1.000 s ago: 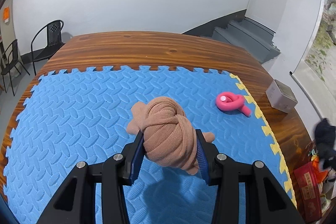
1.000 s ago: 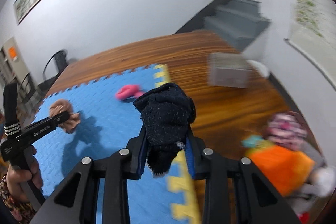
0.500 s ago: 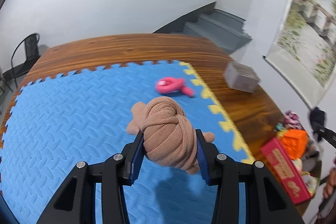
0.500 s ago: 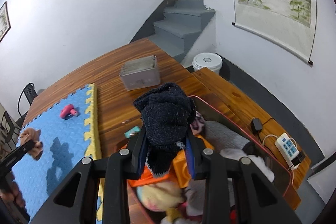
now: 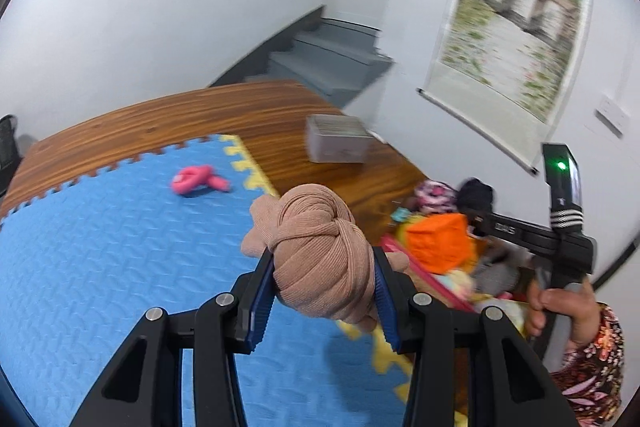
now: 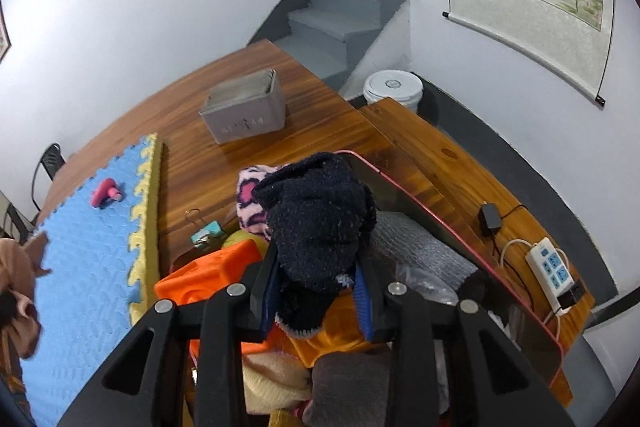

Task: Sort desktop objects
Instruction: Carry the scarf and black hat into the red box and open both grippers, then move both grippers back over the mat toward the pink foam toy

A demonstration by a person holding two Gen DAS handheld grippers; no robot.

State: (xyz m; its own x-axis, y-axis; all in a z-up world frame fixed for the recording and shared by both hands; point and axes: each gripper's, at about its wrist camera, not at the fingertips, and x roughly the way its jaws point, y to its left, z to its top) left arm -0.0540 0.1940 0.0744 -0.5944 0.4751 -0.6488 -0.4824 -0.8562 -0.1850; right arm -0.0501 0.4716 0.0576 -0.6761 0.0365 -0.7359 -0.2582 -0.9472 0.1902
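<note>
- Left gripper [image 5: 324,291]: blue-padded fingers [image 5: 262,291] pinching a knotted tan ribbed-knit cloth bundle [image 5: 320,263], held in the air over the yellow-toothed edge of the blue foam puzzle mat [image 5: 100,259]; swung rightward within 1 s from mid-mat toward the bin side.
- Right gripper [image 6: 316,291]: fingers pinching a fuzzy dark navy sock bundle [image 6: 320,223], now hanging directly above the red-rimmed bin [image 6: 436,223]; 1 s back, over the mat edge.
- Bin contents below: orange plastic block [image 6: 208,275], pink-and-white patterned fuzzy bundle [image 6: 250,203], grey and cream soft pieces.
- Left on the mat: 1 pink looped rubber toy [image 5: 196,179], well apart from both grippers.
- Grey rectangular box [image 6: 246,113] standing on the wooden bench [image 6: 320,123], between mat and stairs.
- Meaning for the sort, as a judgement: navy bundle placed for release into the bin; tan bundle close behind; pink toy yet to be gathered.
- Risk: soft bundle snagging on ribbed pads at release.
</note>
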